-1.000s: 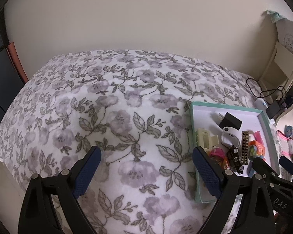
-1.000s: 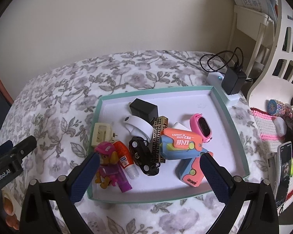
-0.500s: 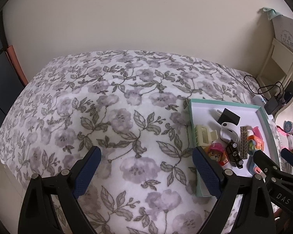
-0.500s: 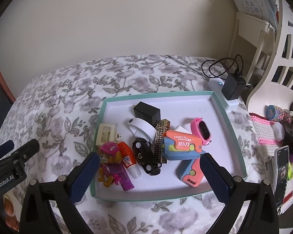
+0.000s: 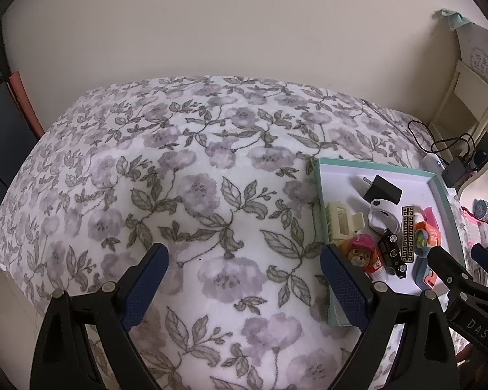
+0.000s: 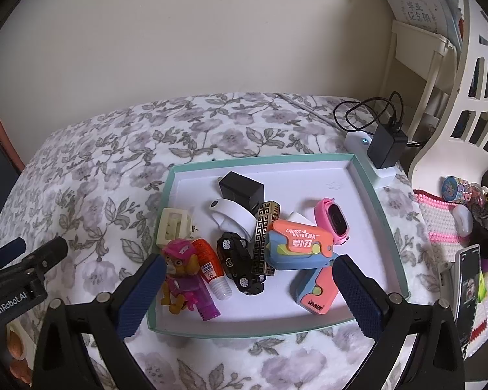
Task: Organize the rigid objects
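Note:
A teal-rimmed white tray (image 6: 384, 214) lies on the floral bedspread (image 5: 195, 169). In it lie a pink pup figure (image 6: 182, 273), a red tube (image 6: 211, 268), a black toy car (image 6: 239, 266), a patterned gold bar (image 6: 265, 237), an orange-blue carrot knife toy (image 6: 301, 248), a pink watch (image 6: 335, 222), a black charger (image 6: 242, 190), a white band (image 6: 232, 216) and a cream plug (image 6: 174, 227). My right gripper (image 6: 249, 295) is open and empty above the tray's near edge. My left gripper (image 5: 244, 289) is open and empty over bare bedspread, left of the tray (image 5: 323, 201).
A white power strip with a black adapter (image 6: 388, 144) and cable sits behind the tray. A white shelf unit (image 6: 452, 91) stands at the right. A phone (image 6: 468, 289) and small trinkets lie on a pink mat (image 6: 439, 227) to the right.
Both grippers have drawn back and up a little, so the tray and bed look smaller. Both stay open. The objects in the tray have not moved.

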{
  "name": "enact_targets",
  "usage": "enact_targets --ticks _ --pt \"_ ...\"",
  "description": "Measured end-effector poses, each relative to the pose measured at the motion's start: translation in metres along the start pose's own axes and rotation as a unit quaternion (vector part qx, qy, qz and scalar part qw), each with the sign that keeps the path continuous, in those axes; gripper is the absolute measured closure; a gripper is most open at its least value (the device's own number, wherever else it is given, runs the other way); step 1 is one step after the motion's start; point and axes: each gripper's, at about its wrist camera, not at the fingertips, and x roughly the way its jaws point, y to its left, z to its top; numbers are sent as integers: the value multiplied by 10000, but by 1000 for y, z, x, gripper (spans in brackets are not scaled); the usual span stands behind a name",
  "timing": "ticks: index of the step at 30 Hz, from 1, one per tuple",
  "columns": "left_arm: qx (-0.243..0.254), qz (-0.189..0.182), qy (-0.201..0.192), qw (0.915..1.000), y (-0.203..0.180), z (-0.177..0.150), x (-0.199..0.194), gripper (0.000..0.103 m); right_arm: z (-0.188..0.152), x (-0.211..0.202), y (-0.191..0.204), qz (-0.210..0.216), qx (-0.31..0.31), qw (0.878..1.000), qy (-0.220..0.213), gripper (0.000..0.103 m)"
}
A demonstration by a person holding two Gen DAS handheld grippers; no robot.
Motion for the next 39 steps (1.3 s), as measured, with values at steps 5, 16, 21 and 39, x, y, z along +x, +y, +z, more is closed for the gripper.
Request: enact_targets --ticks 5,16,21,39 --pt "19 8 10 10000 -1 0 0 8 0 0 0 0 1 10000 5 0" --pt "3 19 18 10000 1 0 2 8 0 3 -1 -6 -34 10000 49 0" --pt "16 18 19 10000 0 0 2 8 -1 5 -1 -18 -44 10000 65 0" --pt "59 3 -43 10000 1 -1 0 8 -2 7 -1 -25 -82 9999 104 0"
